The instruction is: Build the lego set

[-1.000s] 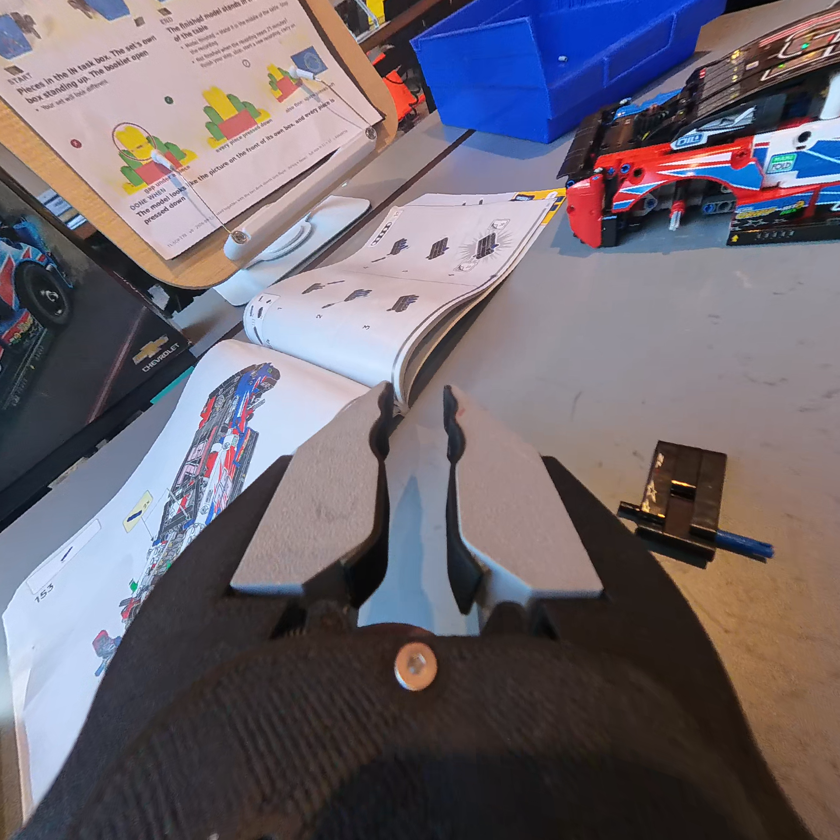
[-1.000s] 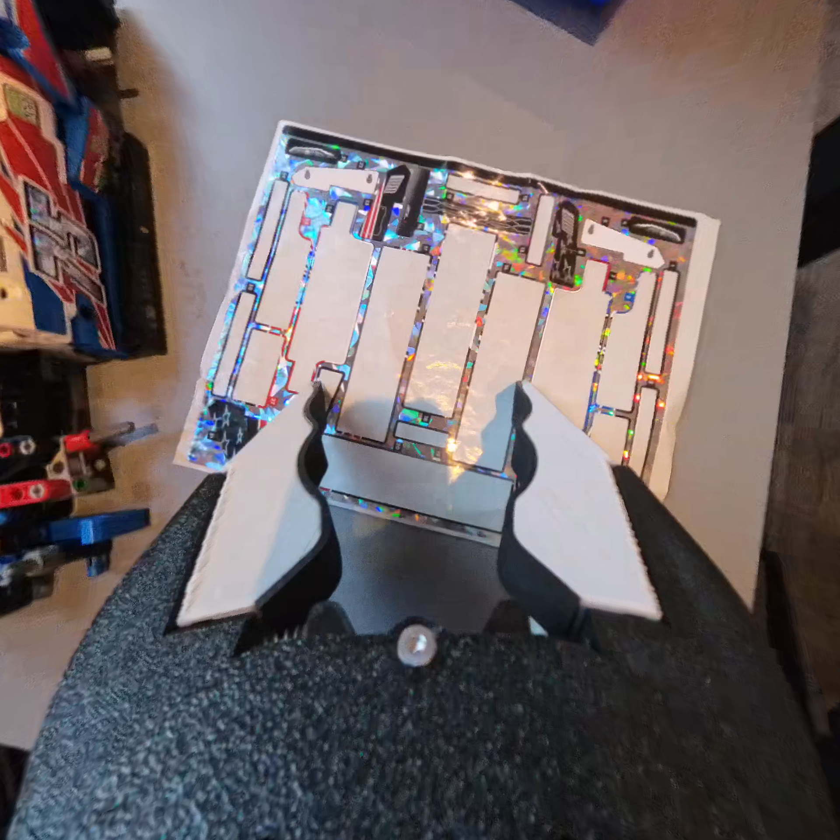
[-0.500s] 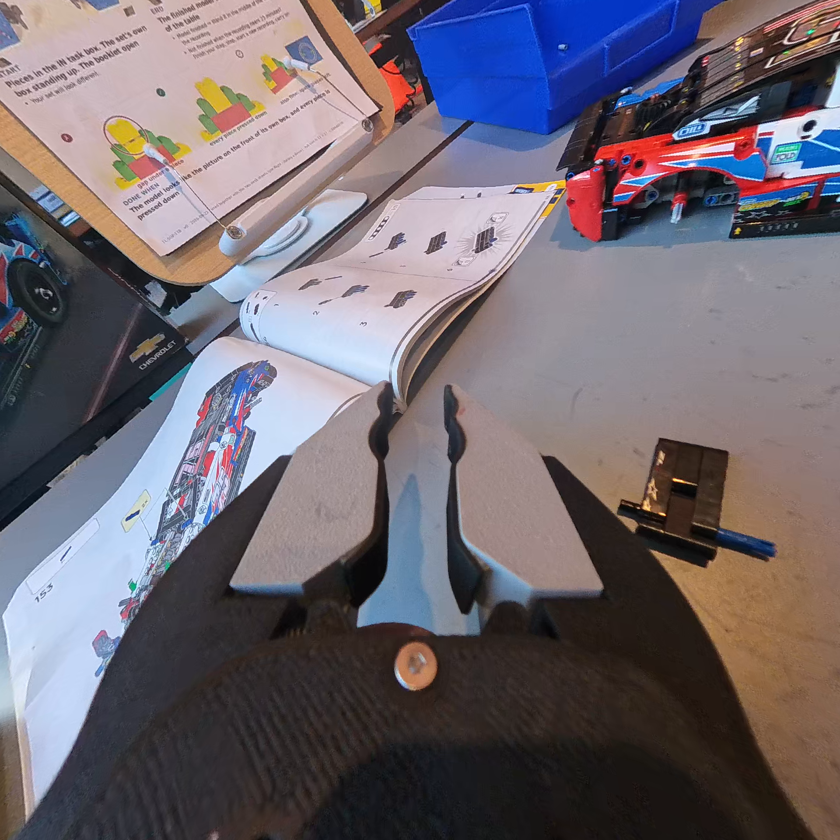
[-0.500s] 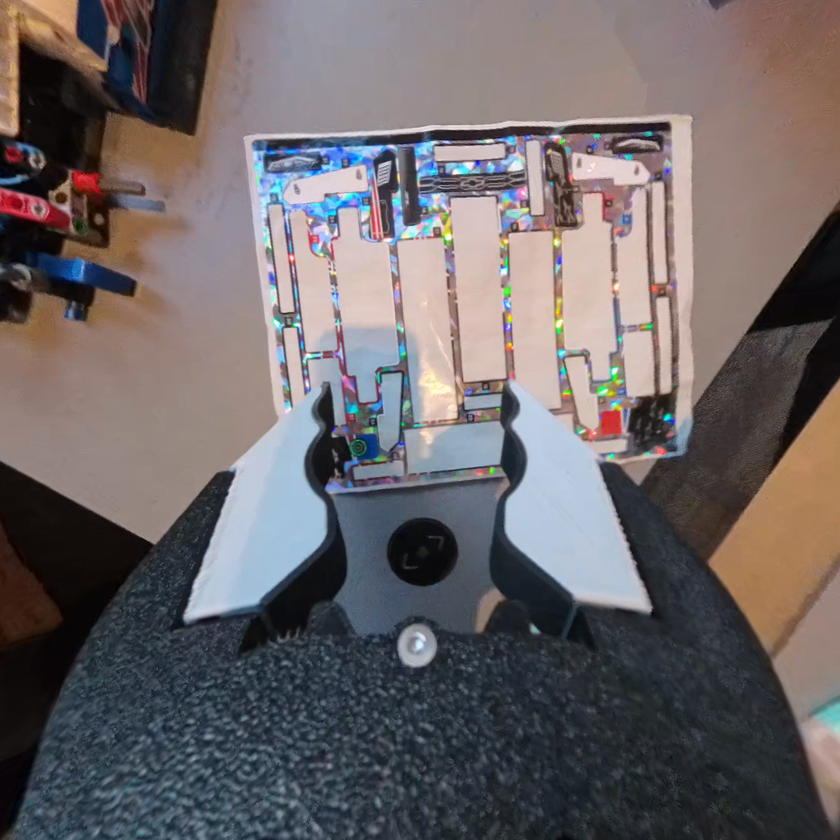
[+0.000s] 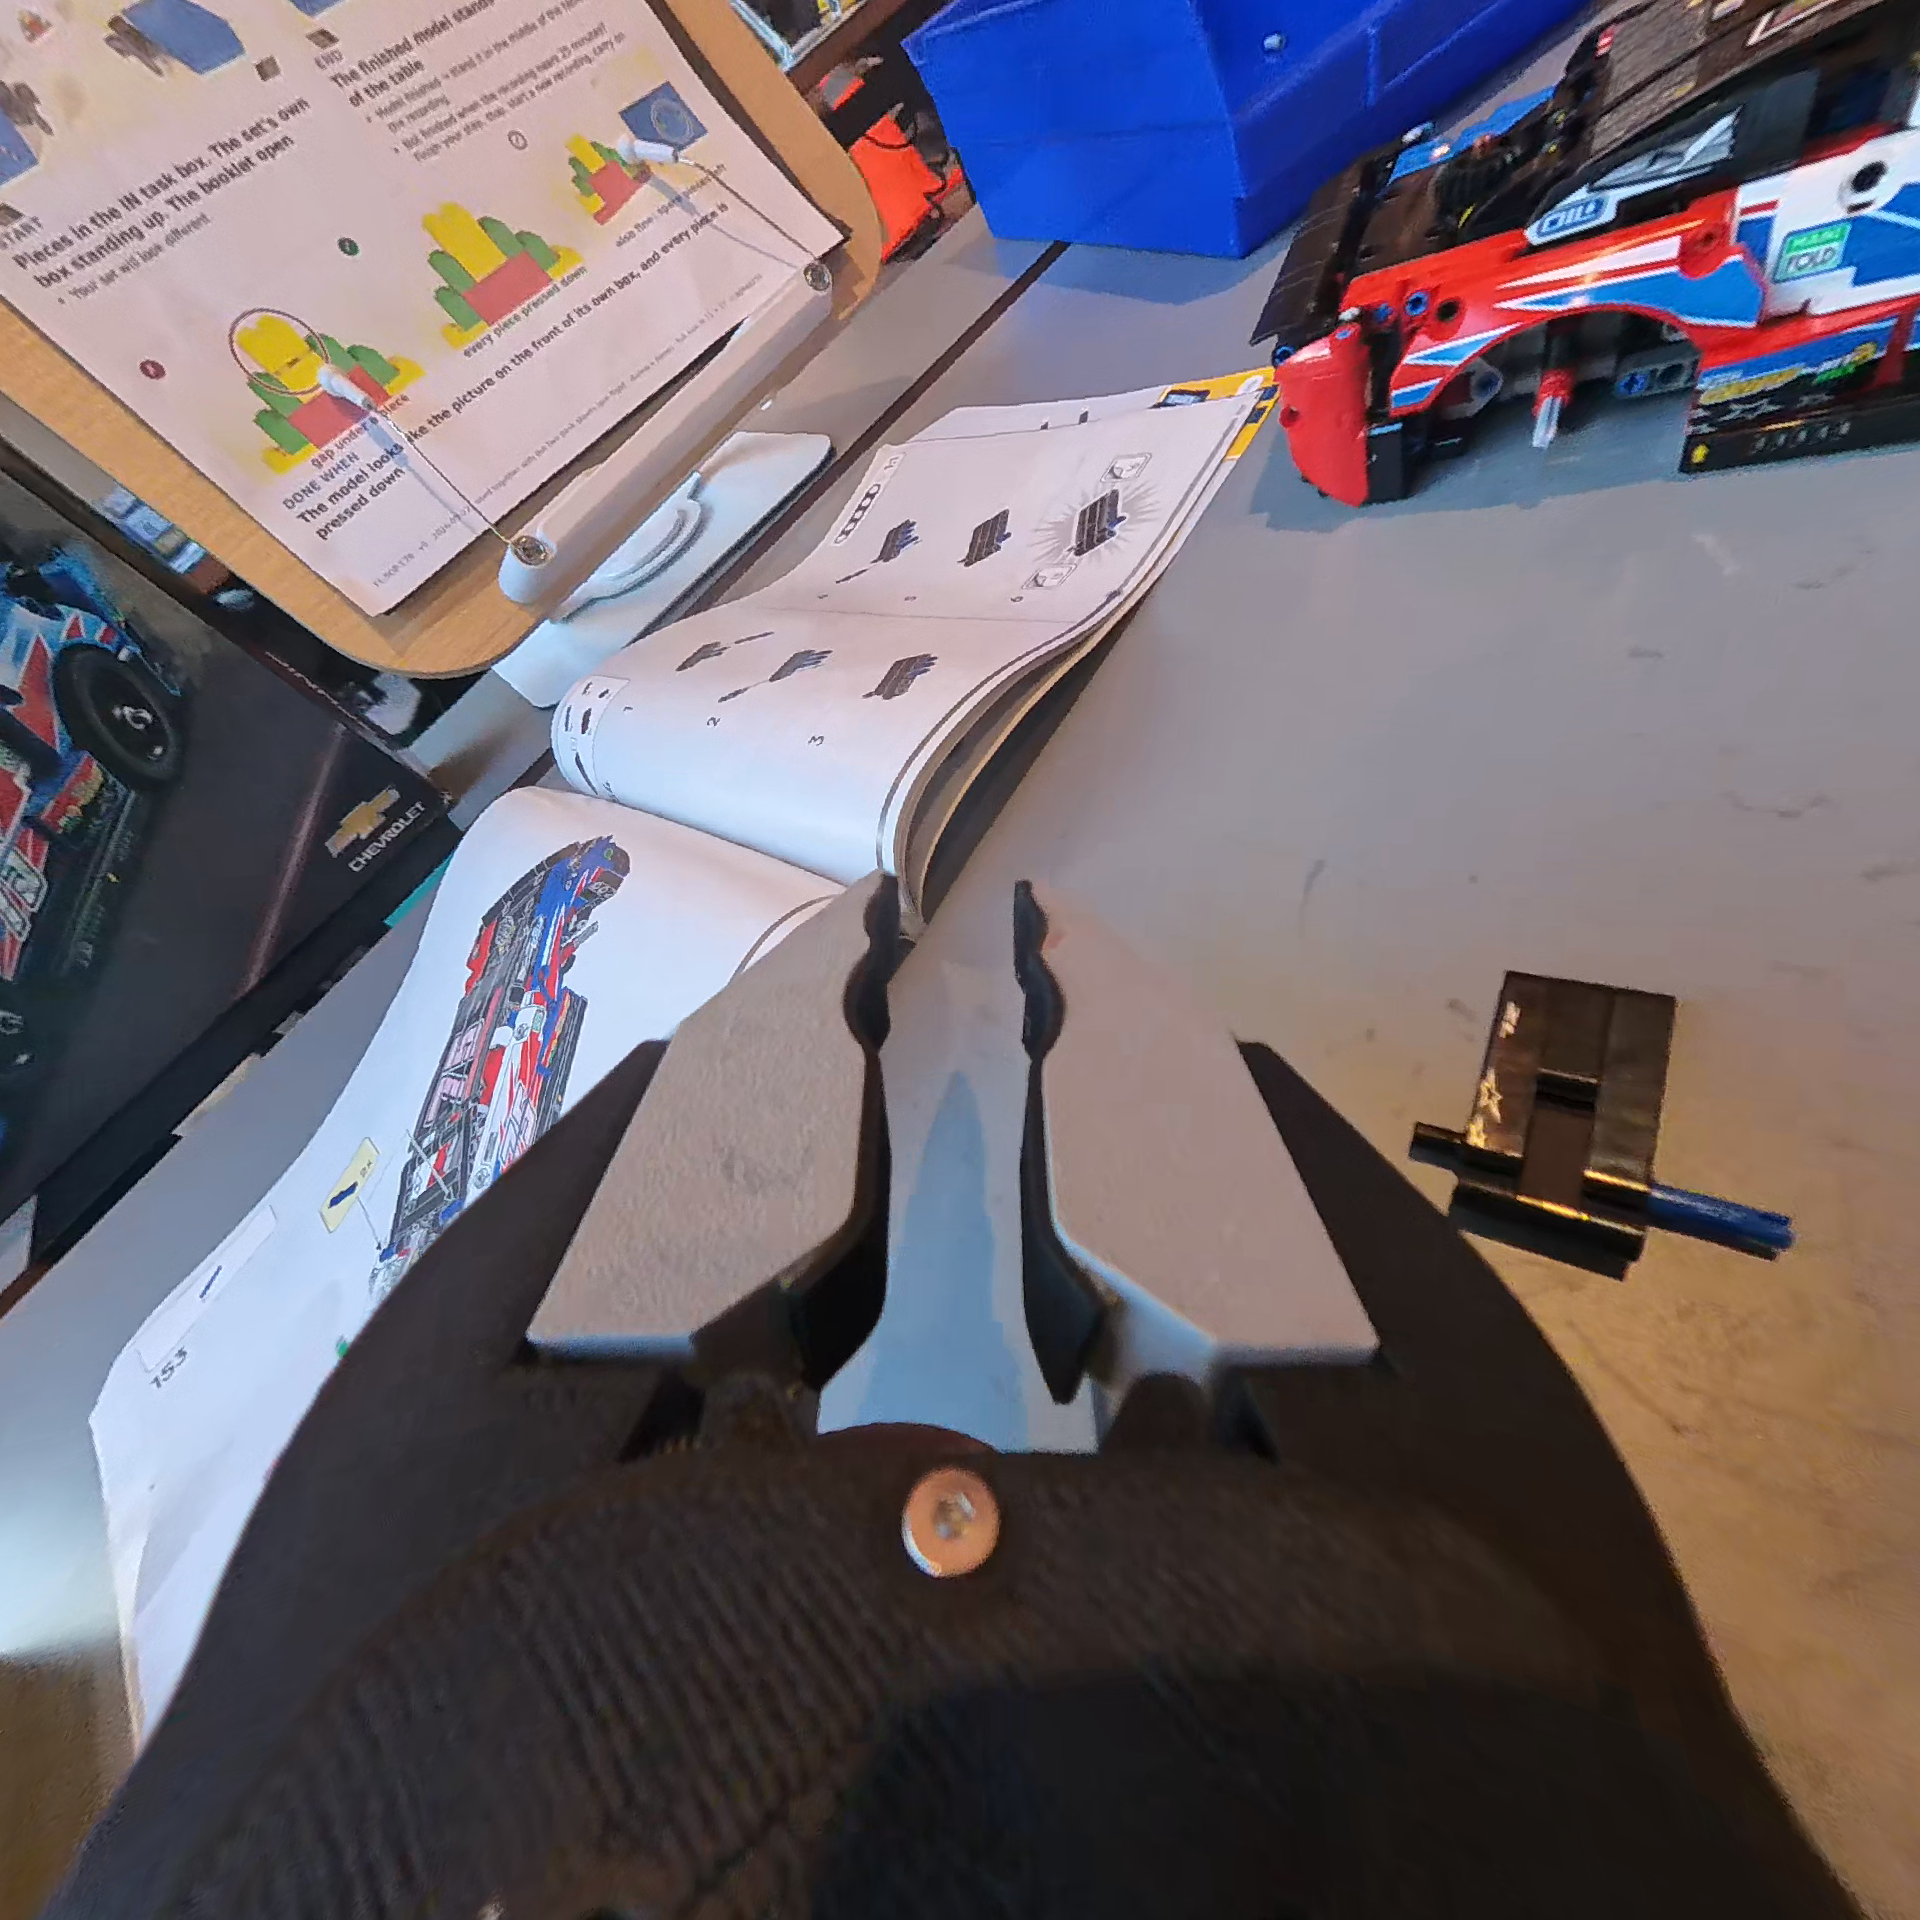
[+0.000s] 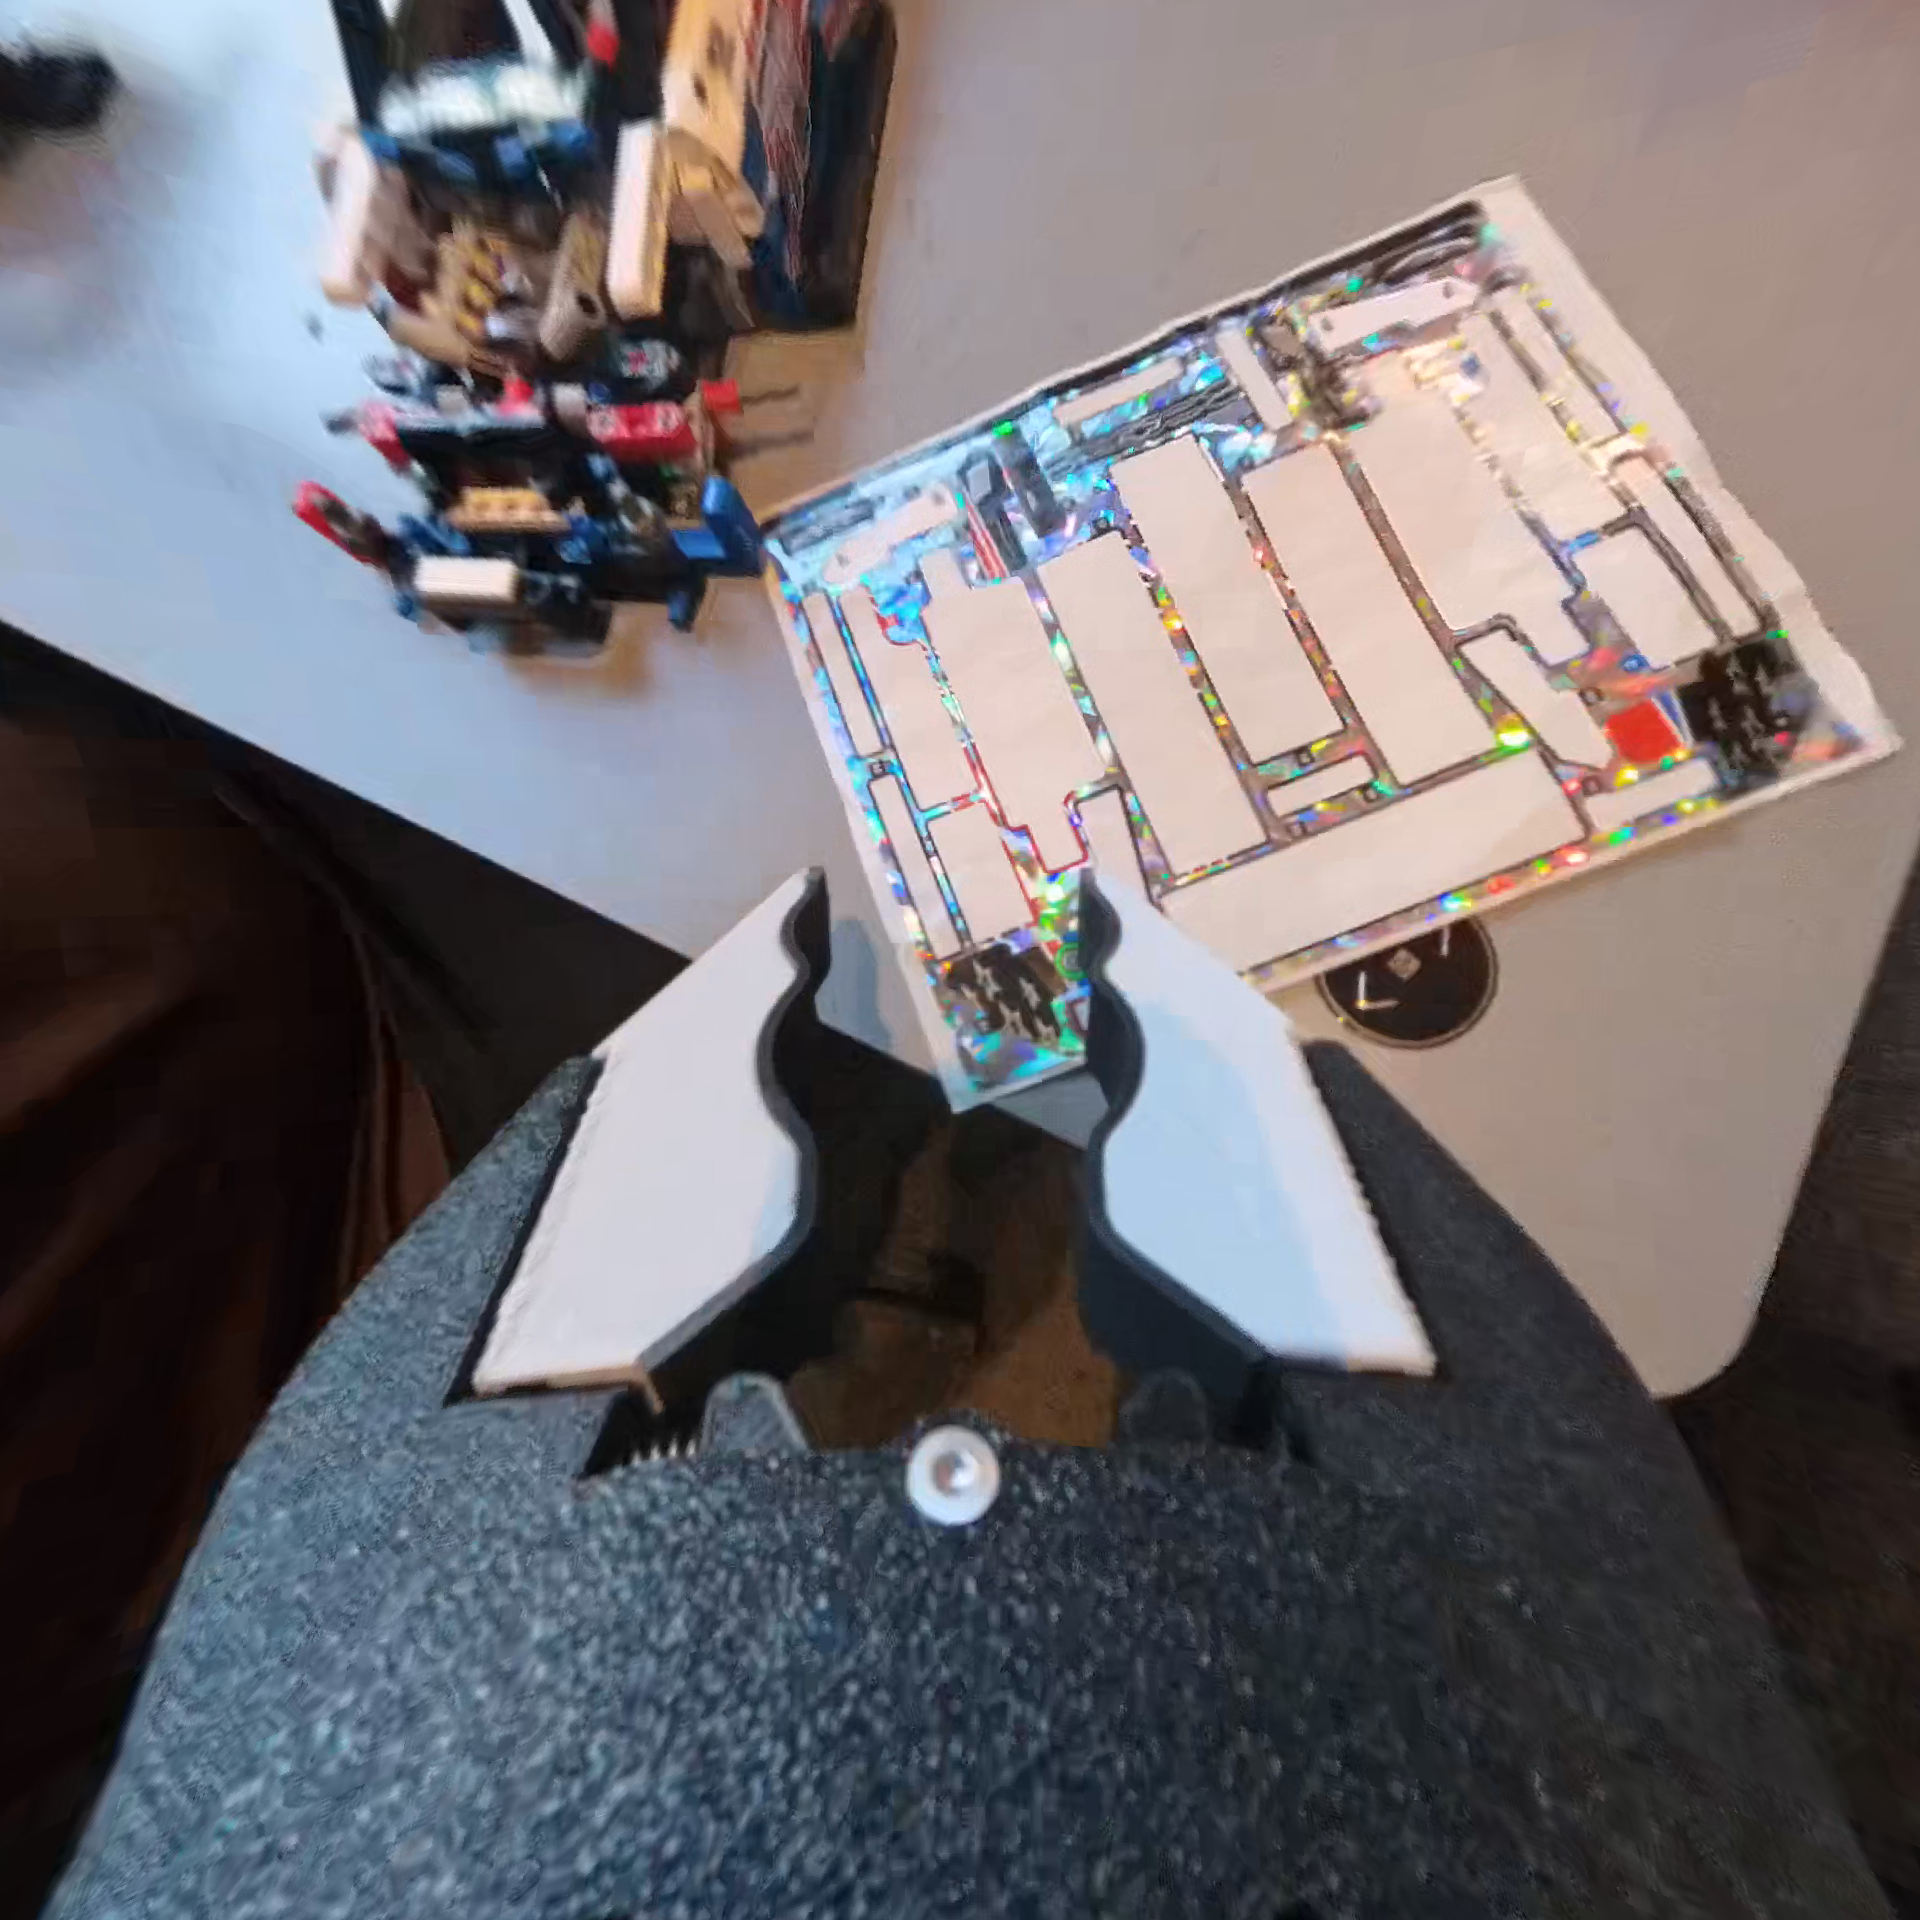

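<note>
The red, blue and white lego car (image 5: pixel 1662 270) stands at the far right of the grey table. A small black assembly with a blue pin (image 5: pixel 1569 1122) lies on the table to the right of my left gripper (image 5: pixel 951 904), which is slightly open and empty, just above the table by the open instruction booklet (image 5: pixel 831 665). In the right wrist view, my right gripper (image 6: pixel 951 894) is open and empty, over the near corner of the holographic sticker sheet (image 6: pixel 1299 644). The car's end (image 6: pixel 561 416) shows blurred at the upper left.
A blue bin (image 5: pixel 1195 114) stands at the back. An instruction board on a stand (image 5: pixel 364 260) and the set's box (image 5: pixel 156 831) are at the left. The table's edge (image 6: pixel 416 821) runs just left of the right gripper. A round black disc (image 6: pixel 1408 987) lies by the sheet.
The right gripper has swung back and turned; the sticker sheet now lies to its right and the table edge and car show. Its jaws have narrowed. The left gripper has hardly moved.
</note>
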A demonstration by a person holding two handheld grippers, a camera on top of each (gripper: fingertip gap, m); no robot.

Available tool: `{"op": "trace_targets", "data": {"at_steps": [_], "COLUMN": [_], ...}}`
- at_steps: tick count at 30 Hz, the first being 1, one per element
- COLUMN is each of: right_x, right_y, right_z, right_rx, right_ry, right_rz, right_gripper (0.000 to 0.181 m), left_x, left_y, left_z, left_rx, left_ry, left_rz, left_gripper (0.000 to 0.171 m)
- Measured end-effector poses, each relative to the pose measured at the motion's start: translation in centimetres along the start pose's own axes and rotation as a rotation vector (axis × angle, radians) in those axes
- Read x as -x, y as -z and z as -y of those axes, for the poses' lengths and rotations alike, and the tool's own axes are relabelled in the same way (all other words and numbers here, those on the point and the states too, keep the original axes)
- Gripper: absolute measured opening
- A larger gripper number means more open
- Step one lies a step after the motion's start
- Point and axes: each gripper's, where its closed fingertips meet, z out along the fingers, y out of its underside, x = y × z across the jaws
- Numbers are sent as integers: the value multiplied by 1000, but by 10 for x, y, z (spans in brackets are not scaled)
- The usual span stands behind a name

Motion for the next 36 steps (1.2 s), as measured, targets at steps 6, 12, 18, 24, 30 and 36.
{"op": "trace_targets", "data": {"at_steps": [6, 12, 18, 24, 30, 36], "right_x": [-12, -10, -12, -24, -26, -25], "right_y": [37, 24, 22, 24, 38, 29], "right_z": [-15, -33, -34, -35, -20, -32], "right_rx": [-254, -341, -369, -392, -452, -356], "right_ry": [-450, -703, -639, -586, -461, -408], "right_rz": [-25, 125, 46, -16, -92, -156], "right_gripper": [41, 46, 45, 53, 54, 70], "left_x": [-3, -2, -2, -17, -23, -20], "left_y": [-2, -5, 3, 1, -5, -5], "left_z": [-3, -8, 2, -1, -7, -7], "left_rx": [20, 58, -34, -2, 56, 59], "left_ry": [9, 61, 100, 83, 82, 101], "left_rz": [-34, -63, -103, -211, -257, -244], "left_gripper": [19, 23, 21, 25, 25, 24]}}
